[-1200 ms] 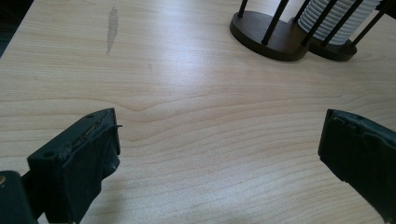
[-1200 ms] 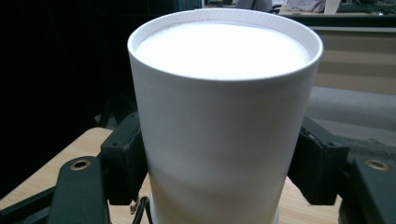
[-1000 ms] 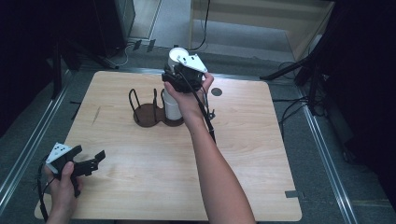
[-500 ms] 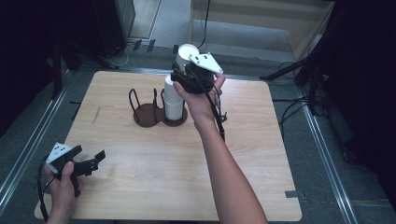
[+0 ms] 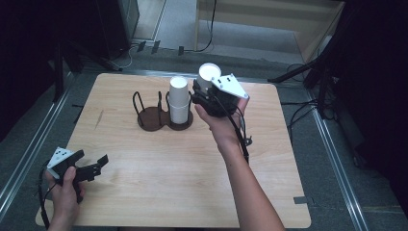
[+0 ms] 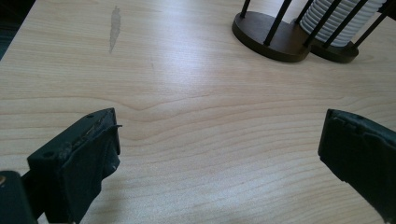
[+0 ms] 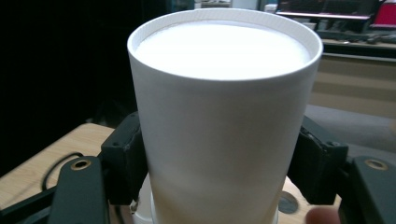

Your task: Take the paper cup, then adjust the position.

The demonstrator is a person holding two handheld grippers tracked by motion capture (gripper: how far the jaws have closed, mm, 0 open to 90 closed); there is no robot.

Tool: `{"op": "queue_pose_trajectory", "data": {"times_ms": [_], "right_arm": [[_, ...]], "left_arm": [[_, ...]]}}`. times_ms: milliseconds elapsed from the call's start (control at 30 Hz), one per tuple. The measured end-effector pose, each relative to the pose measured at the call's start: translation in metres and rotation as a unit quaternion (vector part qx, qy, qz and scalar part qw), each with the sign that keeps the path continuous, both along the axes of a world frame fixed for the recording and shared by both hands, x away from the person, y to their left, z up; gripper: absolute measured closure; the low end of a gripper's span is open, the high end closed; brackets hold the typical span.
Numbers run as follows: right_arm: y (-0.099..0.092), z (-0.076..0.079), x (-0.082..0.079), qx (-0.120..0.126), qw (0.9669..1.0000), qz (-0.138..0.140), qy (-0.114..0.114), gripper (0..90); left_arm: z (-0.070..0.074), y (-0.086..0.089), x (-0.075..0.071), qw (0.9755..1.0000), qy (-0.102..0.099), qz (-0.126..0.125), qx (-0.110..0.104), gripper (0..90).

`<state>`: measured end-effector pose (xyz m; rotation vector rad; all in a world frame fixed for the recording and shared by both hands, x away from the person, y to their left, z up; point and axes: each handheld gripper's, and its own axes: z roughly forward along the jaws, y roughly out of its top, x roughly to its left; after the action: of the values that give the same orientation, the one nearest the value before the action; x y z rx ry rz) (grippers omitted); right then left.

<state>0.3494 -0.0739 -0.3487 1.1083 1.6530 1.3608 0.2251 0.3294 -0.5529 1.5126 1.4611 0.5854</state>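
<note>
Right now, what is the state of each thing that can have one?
Right gripper: shut on the white cup.
White cup: upside down, lifted off the table.
Cup stack: upright in the holder.
Holder: its left ring empty.
Left gripper: open, holding nothing.

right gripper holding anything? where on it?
Yes: the right gripper is shut on a white cup, upside down, fingers on opposite sides of its wall. Left gripper open, holding nothing.
</note>
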Motion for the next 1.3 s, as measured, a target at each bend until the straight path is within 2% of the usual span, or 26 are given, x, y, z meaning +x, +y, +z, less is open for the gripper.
{"op": "queue_pose_trajectory", "data": {"times_ms": [200, 367, 467, 533, 667, 800, 933, 1000, 1033, 1133, 1233, 1300], "right_arm": [[-0.018, -0.013, -0.020, -0.001, 1.0000, 0.000, 0.000, 29.6], [-0.031, -0.023, -0.031, 0.008, 0.9999, -0.005, 0.009, 29.7], [-0.040, -0.036, -0.043, -0.018, 0.9996, -0.016, 0.015, 29.6], [-0.044, -0.042, -0.048, -0.025, 0.9994, -0.020, 0.015, 29.6], [-0.054, -0.056, -0.059, -0.022, 0.9992, -0.023, 0.024, 29.6], [-0.064, -0.073, -0.071, -0.022, 0.9992, -0.014, 0.031, 29.5], [-0.072, -0.092, -0.080, -0.024, 0.9988, -0.013, 0.041, 29.5], [-0.074, -0.101, -0.084, -0.032, 0.9984, -0.017, 0.042, 29.5], [-0.076, -0.105, -0.086, -0.036, 0.9983, -0.018, 0.041, 29.5], [-0.078, -0.115, -0.091, -0.044, 0.9982, -0.016, 0.038, 29.5], [-0.077, -0.123, -0.093, -0.069, 0.9970, -0.012, 0.032, 29.6], [-0.076, -0.126, -0.094, -0.080, 0.9962, -0.009, 0.032, 29.6]], "left_arm": [[0.000, 0.000, 0.000, 1.0000, -0.001, 0.001, 0.002, 0.0], [0.000, 0.000, 0.000, 1.0000, -0.002, 0.002, 0.001, 0.0], [0.000, 0.000, -0.001, 1.0000, -0.003, 0.002, -0.001, 0.0], [0.000, 0.000, -0.001, 1.0000, -0.003, 0.001, 0.000, 0.0], [0.000, -0.001, -0.001, 1.0000, -0.002, 0.001, 0.002, 0.0], [0.001, -0.002, -0.001, 1.0000, -0.004, -0.001, 0.008, 0.0], [0.005, -0.007, -0.002, 0.9995, 0.001, -0.007, 0.031, 0.0], [0.008, -0.008, -0.002, 0.9997, -0.003, -0.011, 0.024, 0.0], [0.014, -0.015, -0.001, 0.9995, -0.008, -0.024, 0.019, 0.0], [0.022, -0.032, 0.001, 0.9982, -0.009, -0.053, 0.025, 0.0], [0.029, -0.050, 0.002, 0.9973, -0.014, -0.069, 0.023, 0.0], [0.035, -0.063, 0.002, 0.9964, -0.020, -0.076, 0.029, 0.0]]}}
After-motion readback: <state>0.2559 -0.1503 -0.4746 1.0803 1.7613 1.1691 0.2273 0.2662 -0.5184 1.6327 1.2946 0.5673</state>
